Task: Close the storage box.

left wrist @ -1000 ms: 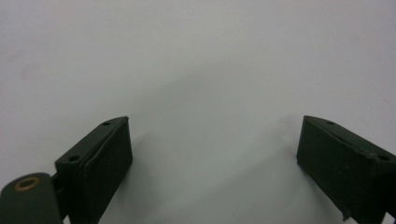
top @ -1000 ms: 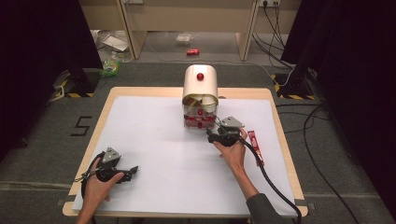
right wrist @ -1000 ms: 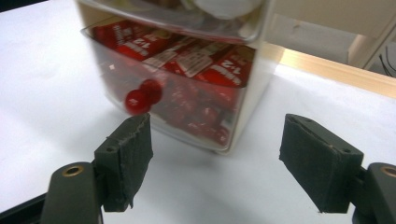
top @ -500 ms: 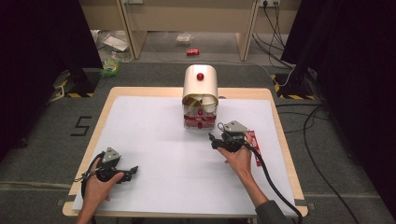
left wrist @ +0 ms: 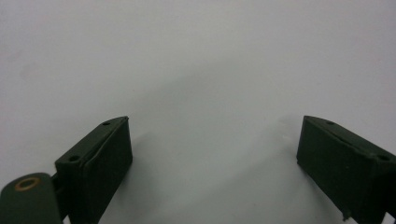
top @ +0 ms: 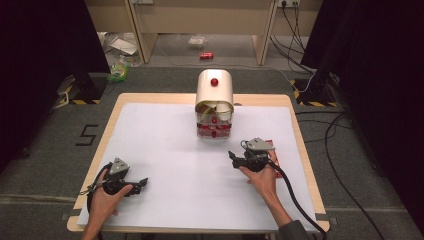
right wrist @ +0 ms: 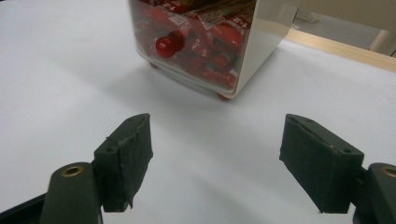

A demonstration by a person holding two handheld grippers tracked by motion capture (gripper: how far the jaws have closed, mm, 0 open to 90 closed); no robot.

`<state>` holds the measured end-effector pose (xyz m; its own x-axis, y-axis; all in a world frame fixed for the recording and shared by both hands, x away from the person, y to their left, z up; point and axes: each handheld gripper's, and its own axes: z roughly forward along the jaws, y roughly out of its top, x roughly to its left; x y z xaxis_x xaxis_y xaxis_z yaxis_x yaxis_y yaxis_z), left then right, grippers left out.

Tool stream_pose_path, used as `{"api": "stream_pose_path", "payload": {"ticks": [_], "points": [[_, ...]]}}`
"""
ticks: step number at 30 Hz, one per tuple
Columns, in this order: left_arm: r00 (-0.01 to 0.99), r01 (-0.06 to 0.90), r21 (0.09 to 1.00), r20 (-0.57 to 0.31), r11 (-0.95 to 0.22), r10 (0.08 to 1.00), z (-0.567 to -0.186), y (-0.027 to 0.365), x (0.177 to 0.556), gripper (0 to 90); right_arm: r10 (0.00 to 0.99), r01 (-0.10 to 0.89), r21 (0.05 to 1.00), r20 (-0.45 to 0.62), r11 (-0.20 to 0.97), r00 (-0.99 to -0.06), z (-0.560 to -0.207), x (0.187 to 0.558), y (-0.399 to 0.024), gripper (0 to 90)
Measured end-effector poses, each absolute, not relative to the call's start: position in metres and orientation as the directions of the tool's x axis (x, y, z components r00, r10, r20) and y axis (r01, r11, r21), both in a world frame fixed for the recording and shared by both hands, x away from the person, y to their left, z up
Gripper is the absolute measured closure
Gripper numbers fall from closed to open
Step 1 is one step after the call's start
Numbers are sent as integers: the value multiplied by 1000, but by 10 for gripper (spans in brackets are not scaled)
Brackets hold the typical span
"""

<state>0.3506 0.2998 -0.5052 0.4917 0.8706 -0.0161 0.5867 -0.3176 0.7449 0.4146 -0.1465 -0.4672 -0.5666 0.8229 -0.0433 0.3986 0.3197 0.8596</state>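
High view, dispenser: the cream dispenser (top: 214, 102) stands at the far middle of the table (top: 295, 130), clear front packed with red packets (top: 214, 131).
High view, right gripper: the right gripper (top: 234, 156) lies near the dispenser's front right, a flat red item (top: 275, 153) just behind it.
High view, left gripper: the left gripper (top: 144, 182) rests at the near left corner, well apart from the dispenser.
Left gripper view: jaws spread wide over bare white sheet (left wrist: 196, 70), nothing between them.
Right gripper view: jaws wide apart and empty, aimed at the dispenser's red knob (right wrist: 165, 45).
Progress: judged early or between picks; nothing is gripped, and the knob remains to be reached and grasped.
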Motion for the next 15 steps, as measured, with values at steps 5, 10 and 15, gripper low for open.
{"api": "stream_pose_path", "payload": {"ticks": [5,10,15], "points": [[492,587,745,-16,-318,870,-505,300,351,95,823,401,860,-39,316,-566,-464,407,-150,255],[492,586,746,-15,-317,871,-505,300,350,95,814,383,861,-61,336,-577,-461,396,-154,251],[492,586,745,-16,-317,871,-505,300,351,95,818,385,859,-63,336,-572,-461,388,-160,249]]}}
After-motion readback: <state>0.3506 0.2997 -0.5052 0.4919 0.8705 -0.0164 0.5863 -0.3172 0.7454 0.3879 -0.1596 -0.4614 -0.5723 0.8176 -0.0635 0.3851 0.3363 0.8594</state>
